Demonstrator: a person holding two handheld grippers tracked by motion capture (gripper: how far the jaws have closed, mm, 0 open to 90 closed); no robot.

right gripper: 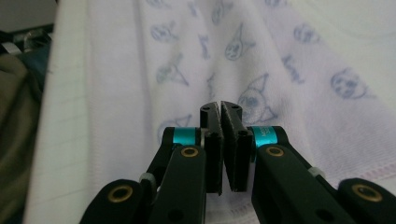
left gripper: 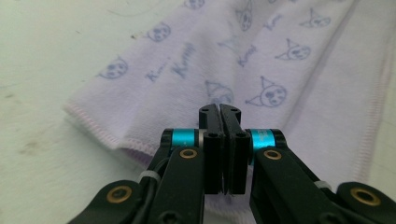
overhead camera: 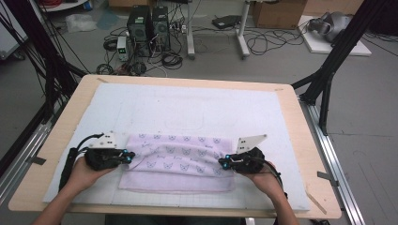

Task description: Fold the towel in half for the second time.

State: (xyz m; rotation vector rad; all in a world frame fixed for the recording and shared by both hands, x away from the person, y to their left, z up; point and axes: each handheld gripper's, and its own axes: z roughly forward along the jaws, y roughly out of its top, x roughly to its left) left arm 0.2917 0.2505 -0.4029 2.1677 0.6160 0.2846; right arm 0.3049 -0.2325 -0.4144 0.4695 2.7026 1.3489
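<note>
A pale lilac towel (overhead camera: pixel 177 161) printed with small cartoon faces lies flat on the white mat, near the front edge. My left gripper (overhead camera: pixel 127 157) is at the towel's left edge with its jaws pressed together on the cloth. In the left gripper view, the folds of the towel (left gripper: pixel 261 60) run in towards the shut left gripper (left gripper: pixel 219 108). My right gripper (overhead camera: pixel 226 162) is at the towel's right edge, likewise shut on the cloth. In the right gripper view, creases in the towel (right gripper: pixel 261 51) converge on the right gripper (right gripper: pixel 219 106). A hand holds each gripper from the front.
The white mat (overhead camera: pixel 187 105) covers a wooden table (overhead camera: pixel 61 136). Black frame legs (overhead camera: pixel 328 65) stand at both back corners. Computers and cables (overhead camera: pixel 148 28) sit on the floor beyond the table.
</note>
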